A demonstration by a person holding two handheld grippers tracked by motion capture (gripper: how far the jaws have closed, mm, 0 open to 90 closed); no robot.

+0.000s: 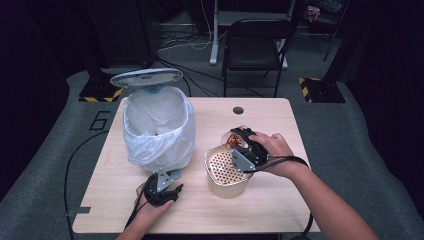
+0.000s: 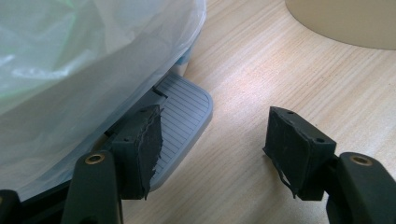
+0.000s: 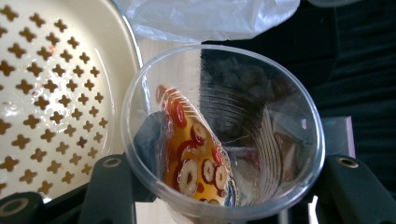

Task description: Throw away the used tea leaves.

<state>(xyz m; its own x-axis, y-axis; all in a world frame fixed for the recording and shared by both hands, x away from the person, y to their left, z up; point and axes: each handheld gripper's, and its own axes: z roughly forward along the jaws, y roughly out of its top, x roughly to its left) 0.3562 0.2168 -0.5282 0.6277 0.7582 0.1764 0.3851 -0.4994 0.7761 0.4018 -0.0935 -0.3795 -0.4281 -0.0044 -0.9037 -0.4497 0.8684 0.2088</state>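
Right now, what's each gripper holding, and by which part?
Right gripper: clear plastic cup, clamped around its side wall. Left gripper: nothing, jaws open over the bin's pedal.

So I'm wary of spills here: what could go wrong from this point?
1. The tilted cup of amber liquid and fruit slices could pour past the strainer onto the table.
2. The right gripper could crush the thin cup.
3. The left gripper, beside the bin pedal, may snag the bag.

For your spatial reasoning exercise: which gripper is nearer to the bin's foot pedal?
Left. The left gripper hangs open right at the foot pedal, one jaw over it. The right gripper holds a clear cup over the strainer, well off to the side.
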